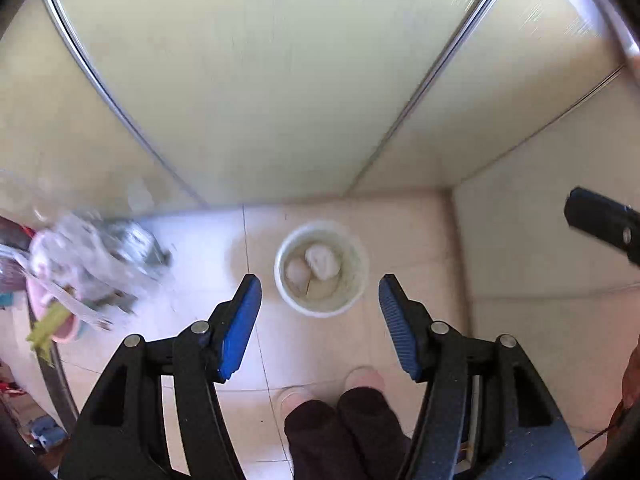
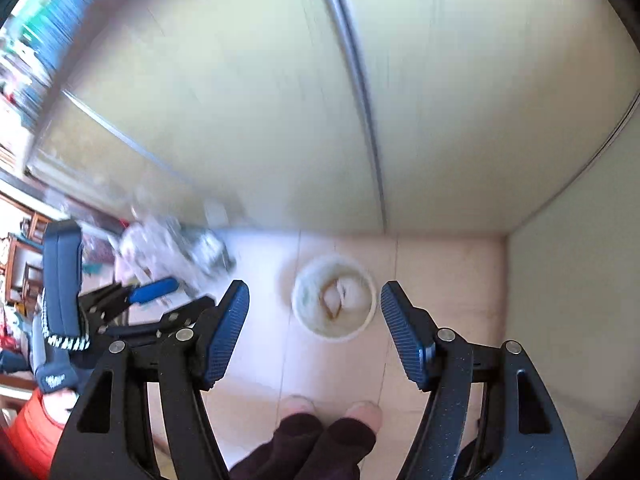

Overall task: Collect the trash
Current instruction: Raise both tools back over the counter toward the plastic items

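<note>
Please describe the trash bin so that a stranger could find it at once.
Follow the pale sliding doors down to the tiled floor. There stands a small round white bin, open on top, with crumpled white paper inside; the clutter at its left is shapeless.

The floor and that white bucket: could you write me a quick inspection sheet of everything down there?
Surface: pale tiled floor, bare around the bucket.
Job's things: white bucket upright on the floor, crumpled pale trash inside.
Clutter: blurred heap of clear plastic and a pink tub beside the wall panels.
Grippers: left tool and right tool both open and empty, high above the bucket.
Cables: nothing seen.
Surroundings: cream sliding panels behind; the person's slippered feet below; shelving far off.
</note>
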{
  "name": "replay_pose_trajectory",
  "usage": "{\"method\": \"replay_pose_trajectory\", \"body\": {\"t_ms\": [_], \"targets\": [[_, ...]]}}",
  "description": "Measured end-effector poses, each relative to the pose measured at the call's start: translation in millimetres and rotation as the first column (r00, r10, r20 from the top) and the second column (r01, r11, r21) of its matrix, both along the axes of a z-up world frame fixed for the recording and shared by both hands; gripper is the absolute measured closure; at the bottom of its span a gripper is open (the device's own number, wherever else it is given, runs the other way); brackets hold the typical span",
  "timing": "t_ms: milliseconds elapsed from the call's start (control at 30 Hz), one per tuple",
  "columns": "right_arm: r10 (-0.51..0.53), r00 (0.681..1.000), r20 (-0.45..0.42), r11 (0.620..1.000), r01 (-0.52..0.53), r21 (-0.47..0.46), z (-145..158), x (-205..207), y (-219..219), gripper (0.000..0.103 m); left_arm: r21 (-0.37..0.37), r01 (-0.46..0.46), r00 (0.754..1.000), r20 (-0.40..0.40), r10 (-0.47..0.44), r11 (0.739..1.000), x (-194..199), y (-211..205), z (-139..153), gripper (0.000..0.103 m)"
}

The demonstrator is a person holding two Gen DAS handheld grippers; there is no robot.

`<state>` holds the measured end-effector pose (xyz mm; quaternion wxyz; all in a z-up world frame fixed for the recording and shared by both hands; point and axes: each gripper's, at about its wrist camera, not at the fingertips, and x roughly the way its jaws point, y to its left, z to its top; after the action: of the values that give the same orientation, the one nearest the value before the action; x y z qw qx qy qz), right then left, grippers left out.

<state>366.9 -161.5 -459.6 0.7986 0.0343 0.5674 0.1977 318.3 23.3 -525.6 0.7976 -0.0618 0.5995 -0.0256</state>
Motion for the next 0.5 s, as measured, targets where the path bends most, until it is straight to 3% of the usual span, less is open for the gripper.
{"method": "replay_pose_trajectory", "body": {"t_ms": [133, 267, 400, 500], "targets": [[-0.022, 0.990, 0.141, 1.000, 0.024, -0.012, 124.4, 1.3, -14.8, 0.038, 0.018, -0.030, 0.993, 0.119, 0.028, 0.999, 2.4, -1.8, 124.8, 0.043], [-0.058, 0.971, 0.231, 0.998, 0.048, 0.047, 218.8, 6.0, -32.9, 0.038, 0.034, -0.070, 0.969, 0.241, 0.060, 0.997, 2.4, -0.8, 230.5, 0.043], [-0.067, 0.954, 0.291, 0.994, 0.040, 0.097, 288.5, 7.5, -40.1, 0.038, 0.052, -0.115, 0.934, 0.344, 0.090, 0.992, 12.1, 0.3, 314.1, 0.042], [-0.051, 0.946, 0.320, 0.994, 0.015, 0.112, 313.6, 10.2, -31.7, 0.037, 0.064, -0.167, 0.910, 0.395, 0.129, 0.984, 21.5, 3.4, 359.6, 0.037]]}}
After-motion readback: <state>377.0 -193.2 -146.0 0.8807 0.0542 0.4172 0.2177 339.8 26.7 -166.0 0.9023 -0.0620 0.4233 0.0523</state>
